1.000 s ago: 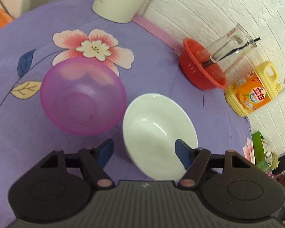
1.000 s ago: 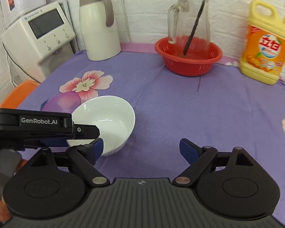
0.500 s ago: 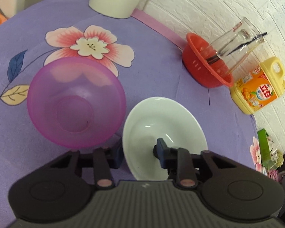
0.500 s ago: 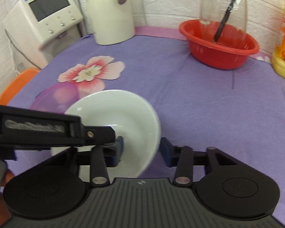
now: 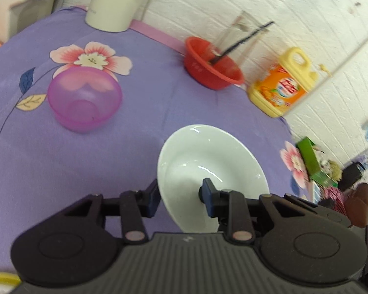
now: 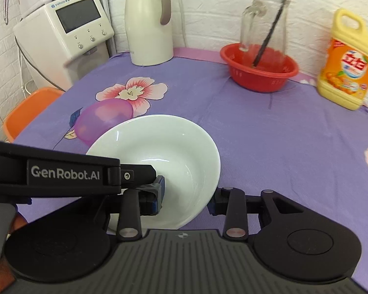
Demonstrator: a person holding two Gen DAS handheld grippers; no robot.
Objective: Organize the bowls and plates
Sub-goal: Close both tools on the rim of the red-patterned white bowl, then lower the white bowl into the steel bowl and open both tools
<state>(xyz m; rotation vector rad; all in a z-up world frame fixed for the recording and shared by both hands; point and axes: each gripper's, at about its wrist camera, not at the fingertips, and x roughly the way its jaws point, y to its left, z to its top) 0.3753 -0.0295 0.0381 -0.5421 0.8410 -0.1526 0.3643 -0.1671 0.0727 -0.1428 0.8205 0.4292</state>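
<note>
A white bowl [image 5: 208,156] is lifted above the purple cloth, tilted. My left gripper [image 5: 180,194] is shut on its near rim, one finger inside and one outside. My right gripper [image 6: 187,196] is shut on the same white bowl [image 6: 164,147], its right finger outside the wall and its left finger inside beside the left gripper's fingertip. A translucent purple bowl [image 5: 84,100] stands upright on the cloth to the left; in the right wrist view the purple bowl [image 6: 103,120] shows partly behind the white one.
At the back stand a white thermos jug [image 6: 147,24], a water dispenser [image 6: 63,36], a red basket [image 6: 258,69] holding a glass pitcher [image 6: 265,22], and a yellow detergent bottle [image 6: 348,61]. An orange chair [image 6: 27,110] is at the table's left edge.
The white bowl has risen off the cloth and away from the purple bowl, held by both grippers. The right gripper closed on its rim over the last second.
</note>
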